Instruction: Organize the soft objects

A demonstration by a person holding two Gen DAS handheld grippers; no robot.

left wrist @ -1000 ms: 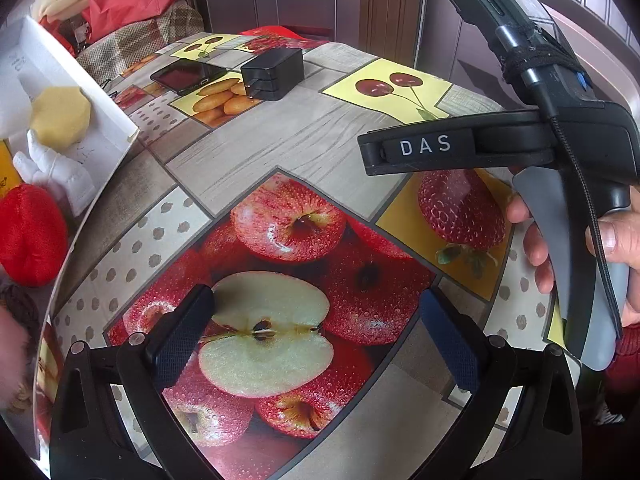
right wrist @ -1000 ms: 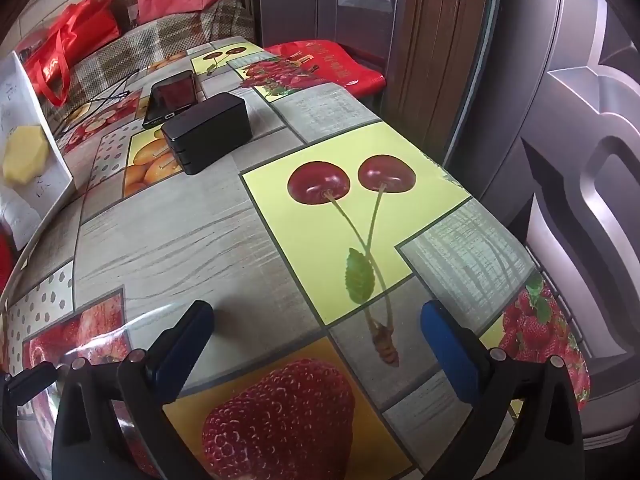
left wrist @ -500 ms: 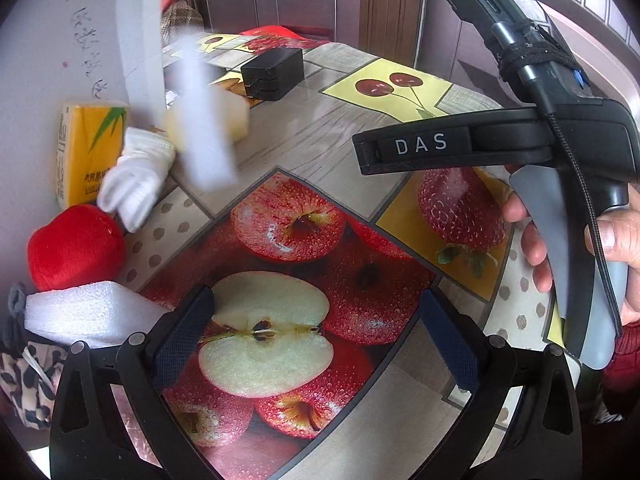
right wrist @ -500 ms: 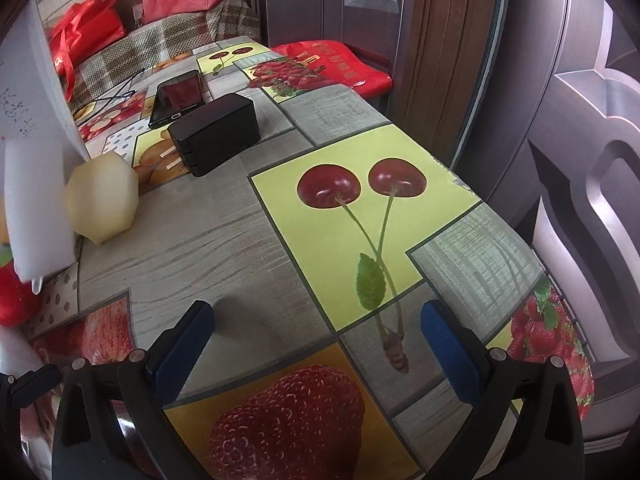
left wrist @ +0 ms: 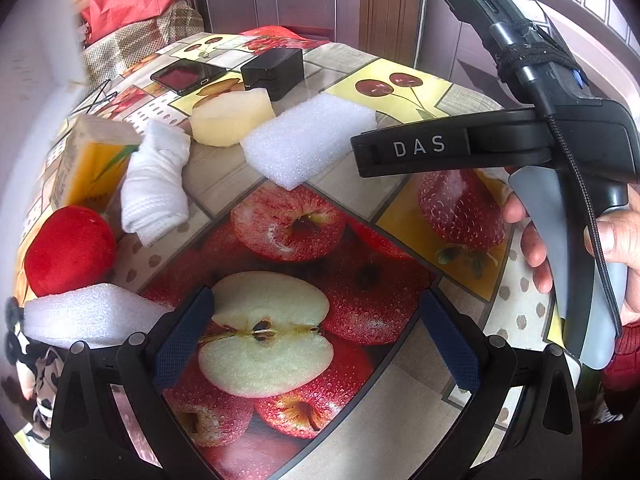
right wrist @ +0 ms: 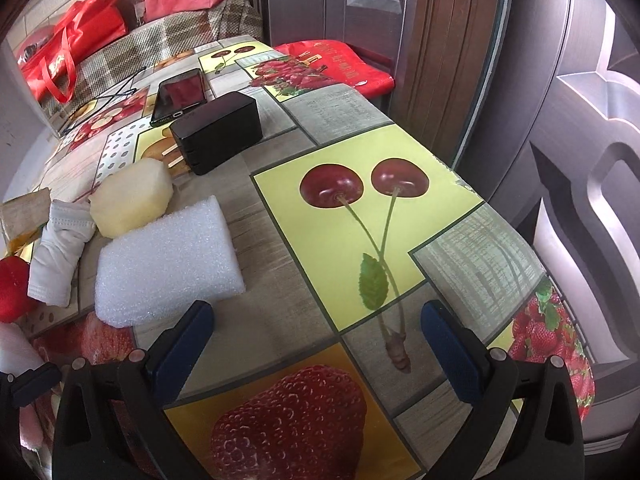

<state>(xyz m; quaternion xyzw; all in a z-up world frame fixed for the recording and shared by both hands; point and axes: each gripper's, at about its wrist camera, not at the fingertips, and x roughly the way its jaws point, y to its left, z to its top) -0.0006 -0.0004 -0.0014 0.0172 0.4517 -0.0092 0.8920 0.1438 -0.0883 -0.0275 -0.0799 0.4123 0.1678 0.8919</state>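
Tablecloth with fruit print under my two grippers, my left gripper and right gripper both jaws apart and empty, white foam block near centre, rolled white sock beside it, red plush ball at left edge.

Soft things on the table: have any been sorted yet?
Apparently not. The foam block, pale sponge, rolled white cloth and red plush lie loose. Both the left gripper and right gripper are open and empty, so all the sorting remains.
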